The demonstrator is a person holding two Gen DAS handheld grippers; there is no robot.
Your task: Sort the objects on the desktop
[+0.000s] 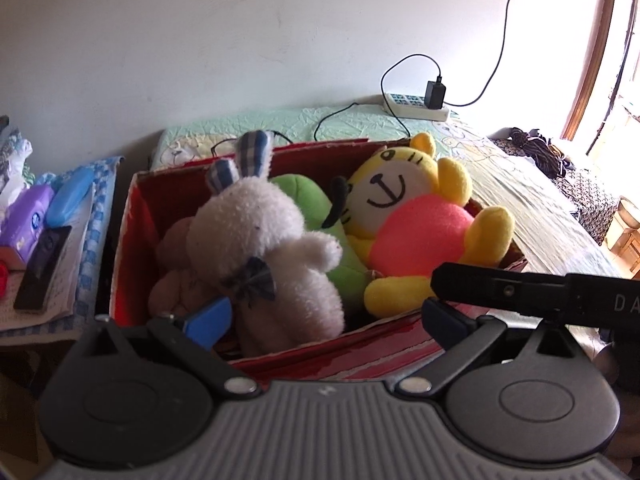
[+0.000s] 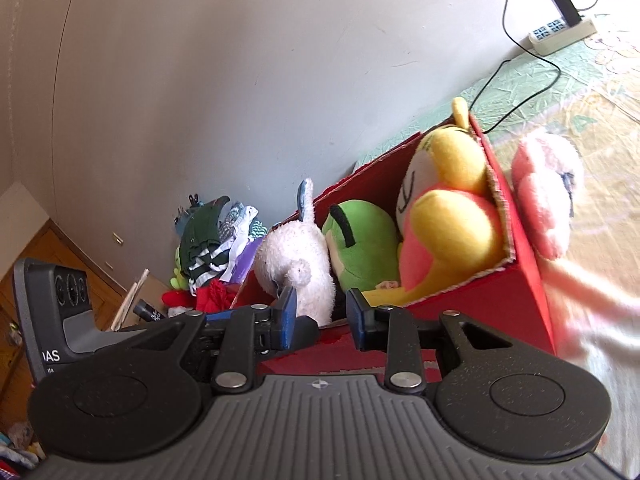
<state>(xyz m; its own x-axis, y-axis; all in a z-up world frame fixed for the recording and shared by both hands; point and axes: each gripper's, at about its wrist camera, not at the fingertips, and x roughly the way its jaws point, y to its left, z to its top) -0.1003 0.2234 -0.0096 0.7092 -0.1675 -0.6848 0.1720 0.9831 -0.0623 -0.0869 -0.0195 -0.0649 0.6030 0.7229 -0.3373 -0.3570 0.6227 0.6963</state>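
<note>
Only right wrist shows pink plush (image 2: 546, 204) outside red box (image 2: 516, 240).

Red box (image 1: 132, 240) holds white rabbit (image 1: 264, 248) with blue-checked ears, green plush (image 1: 308, 200), yellow-pink tiger (image 1: 416, 224), perhaps brownish toy (image 1: 176, 276).

This is a bedroom in a home. A bed covered with a pale green quilted sheet printed with cartoon figures (image 1: 352, 124) runs along a plain white plastered wall (image 1: 200, 40). On it stands a red cardboard box (image 1: 132, 232) filled with soft toys: a white plush rabbit with blue checked ears (image 1: 272, 240), a yellow plush tiger in a pink top (image 1: 416, 224) and a green plush toy (image 1: 320, 216). A white power strip with a black charger plugged in (image 1: 416, 106) lies by the wall. Beside the bed, a purple pack of tissues (image 1: 28, 224) sits on a blue checked cloth (image 1: 96, 240). A heap of folded clothes (image 2: 212, 236) and a wooden parquet floor (image 2: 40, 248) show in the right wrist view.
</note>
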